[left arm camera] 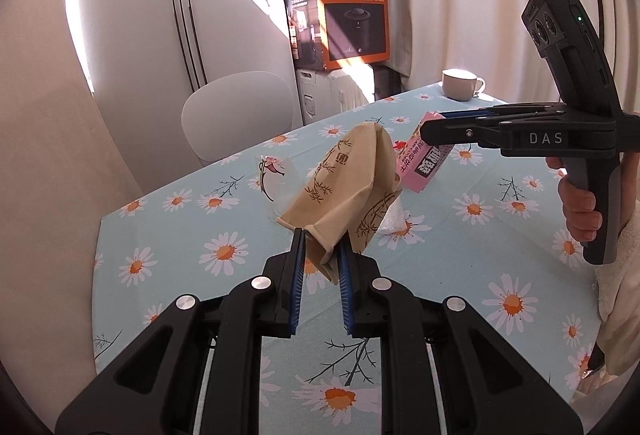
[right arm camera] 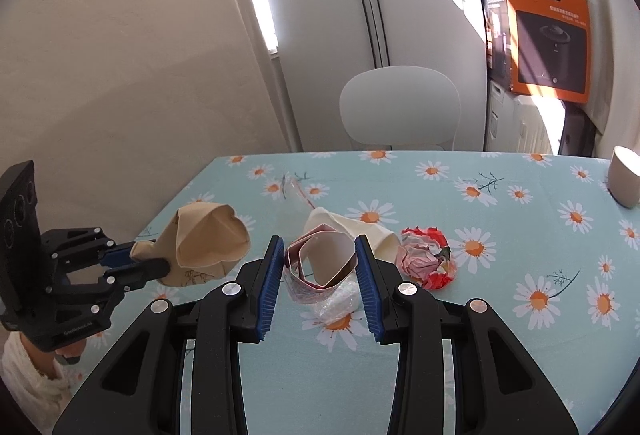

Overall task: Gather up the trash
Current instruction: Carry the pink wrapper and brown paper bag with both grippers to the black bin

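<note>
My left gripper (left arm camera: 322, 241) is shut on the bottom end of a brown paper bag (left arm camera: 344, 187), which hangs above the table with its open mouth pointing away. From the right wrist view the left gripper (right arm camera: 154, 259) holds that bag (right arm camera: 208, 239) at the left. My right gripper (right arm camera: 319, 247) is shut on a pink carton (right arm camera: 320, 263) with an open end, just right of the bag's mouth. The right gripper (left arm camera: 428, 129) and carton (left arm camera: 430, 163) also show at the right. A crumpled red-and-white wrapper (right arm camera: 426, 257), a cream paper cone (right arm camera: 360, 227) and a clear wrapper (left arm camera: 272, 171) lie on the table.
The table (left arm camera: 440, 275) has a blue daisy cloth. A white mug (left arm camera: 460, 85) stands at its far right corner. A bit of white plastic (right arm camera: 340, 303) lies under the carton. A white chair (right arm camera: 400, 107) stands behind the table, and an orange box (left arm camera: 352, 15) is stacked by the curtain.
</note>
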Available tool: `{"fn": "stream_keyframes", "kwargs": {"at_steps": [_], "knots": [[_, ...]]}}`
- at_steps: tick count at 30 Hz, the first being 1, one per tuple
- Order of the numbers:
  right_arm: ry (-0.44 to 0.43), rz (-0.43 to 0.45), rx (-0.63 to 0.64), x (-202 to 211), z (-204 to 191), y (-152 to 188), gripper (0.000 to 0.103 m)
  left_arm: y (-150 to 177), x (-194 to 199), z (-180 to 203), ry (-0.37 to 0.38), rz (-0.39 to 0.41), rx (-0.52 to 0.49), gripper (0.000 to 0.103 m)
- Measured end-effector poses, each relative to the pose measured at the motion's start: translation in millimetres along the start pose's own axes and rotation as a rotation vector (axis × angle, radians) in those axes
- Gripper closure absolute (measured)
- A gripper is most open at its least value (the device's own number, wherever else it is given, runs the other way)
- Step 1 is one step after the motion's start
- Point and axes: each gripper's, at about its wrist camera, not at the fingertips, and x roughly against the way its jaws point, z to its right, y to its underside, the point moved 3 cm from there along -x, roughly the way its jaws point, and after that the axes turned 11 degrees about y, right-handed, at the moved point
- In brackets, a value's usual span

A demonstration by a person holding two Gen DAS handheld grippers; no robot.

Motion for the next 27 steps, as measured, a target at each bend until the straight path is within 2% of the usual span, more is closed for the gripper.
{"fn": "stream_keyframes", "kwargs": {"at_steps": [11, 27], "knots": [[0.071, 0.033, -0.010, 46, 10, 11, 0.069, -10, 13, 36, 0.067, 0.051, -0.063, 0.086], [0.238, 0.067, -0.121, 135, 65, 66, 0.069, -18, 6, 112, 0.249, 0.085, -0.164, 0.086]]}}
